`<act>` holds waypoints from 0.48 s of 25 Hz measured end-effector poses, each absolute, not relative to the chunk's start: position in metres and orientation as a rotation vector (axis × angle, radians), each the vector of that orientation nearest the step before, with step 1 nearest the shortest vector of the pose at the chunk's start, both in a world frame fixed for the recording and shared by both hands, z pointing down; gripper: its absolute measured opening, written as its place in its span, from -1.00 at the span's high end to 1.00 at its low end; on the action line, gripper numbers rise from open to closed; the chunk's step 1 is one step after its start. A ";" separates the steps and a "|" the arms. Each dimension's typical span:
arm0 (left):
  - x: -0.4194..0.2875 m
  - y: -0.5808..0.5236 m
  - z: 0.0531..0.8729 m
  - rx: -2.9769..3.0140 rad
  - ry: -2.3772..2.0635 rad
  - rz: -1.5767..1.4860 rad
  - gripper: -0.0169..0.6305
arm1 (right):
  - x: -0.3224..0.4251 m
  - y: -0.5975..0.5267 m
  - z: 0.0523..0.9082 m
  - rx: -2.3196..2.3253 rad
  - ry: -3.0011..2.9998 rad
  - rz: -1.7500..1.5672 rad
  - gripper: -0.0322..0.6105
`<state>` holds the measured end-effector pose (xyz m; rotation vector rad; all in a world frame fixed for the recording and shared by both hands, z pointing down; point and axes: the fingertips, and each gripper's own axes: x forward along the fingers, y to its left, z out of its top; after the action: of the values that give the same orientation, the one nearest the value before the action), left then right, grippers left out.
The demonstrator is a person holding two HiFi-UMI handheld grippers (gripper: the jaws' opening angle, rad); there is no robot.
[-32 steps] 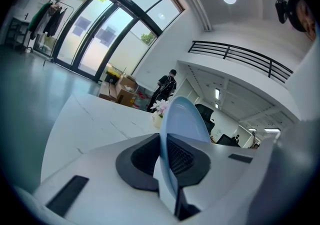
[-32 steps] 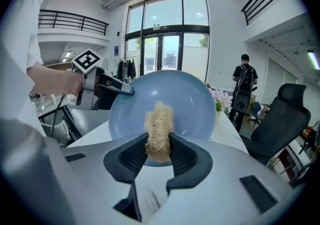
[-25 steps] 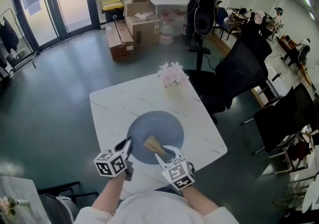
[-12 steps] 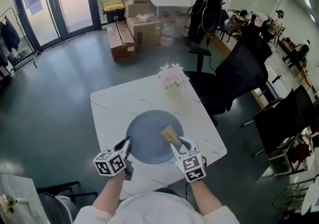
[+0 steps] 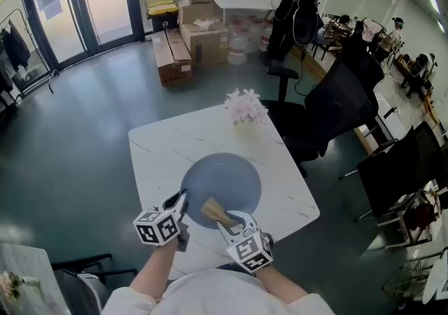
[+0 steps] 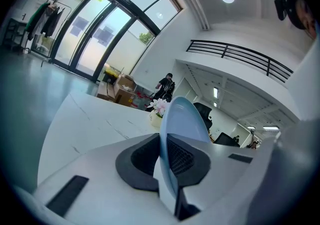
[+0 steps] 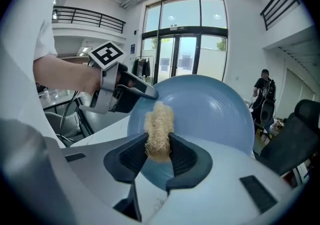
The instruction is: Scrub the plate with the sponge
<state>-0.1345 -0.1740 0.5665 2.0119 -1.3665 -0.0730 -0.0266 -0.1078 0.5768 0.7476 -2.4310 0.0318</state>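
A round blue-grey plate (image 5: pixel 225 178) lies on the white marble table (image 5: pixel 162 145). My left gripper (image 5: pixel 183 199) is shut on the plate's near left rim; in the left gripper view the plate (image 6: pixel 184 117) stands edge-on between the jaws of that left gripper (image 6: pixel 164 155). My right gripper (image 5: pixel 227 220) is shut on a tan fibrous sponge (image 5: pixel 213 211) that rests on the plate's near part. In the right gripper view the sponge (image 7: pixel 159 128) sticks out past the jaws of the right gripper (image 7: pixel 159 155) against the plate (image 7: pixel 210 114), with the left gripper (image 7: pixel 142 90) at the plate's upper left edge.
A pot of pink flowers (image 5: pixel 243 107) stands at the table's far edge. Black office chairs (image 5: pixel 336 100) crowd the right side. Cardboard boxes (image 5: pixel 201 35) sit on the floor at the back, and a person (image 5: pixel 292 0) stands beyond them.
The right gripper swung the sponge from the plate's near part out to its right side, then back to the near left. The left gripper kept its hold on the rim.
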 end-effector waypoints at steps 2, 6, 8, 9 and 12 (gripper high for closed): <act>-0.129 -0.170 0.568 2.030 -1.351 -0.047 0.81 | -0.038 -0.113 0.570 0.723 -2.441 -0.015 0.51; -0.119 -0.161 0.571 2.055 -1.323 -0.014 0.81 | -0.041 -0.141 0.549 0.759 -2.448 -0.095 0.51; -0.118 -0.160 0.573 2.054 -1.315 -0.017 0.81 | -0.033 -0.158 0.539 0.807 -2.437 -0.122 0.51; -0.118 -0.159 0.572 2.052 -1.313 -0.021 0.81 | -0.027 -0.166 0.535 0.835 -2.427 -0.130 0.51; -0.120 -0.160 0.571 2.047 -1.316 -0.032 0.81 | -0.004 -0.185 0.528 0.919 -2.386 -0.136 0.51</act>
<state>-0.1205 -0.1598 0.5709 2.0472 -1.3162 -0.0316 -0.0042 -0.1852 0.5280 0.9188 -2.3863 -0.1360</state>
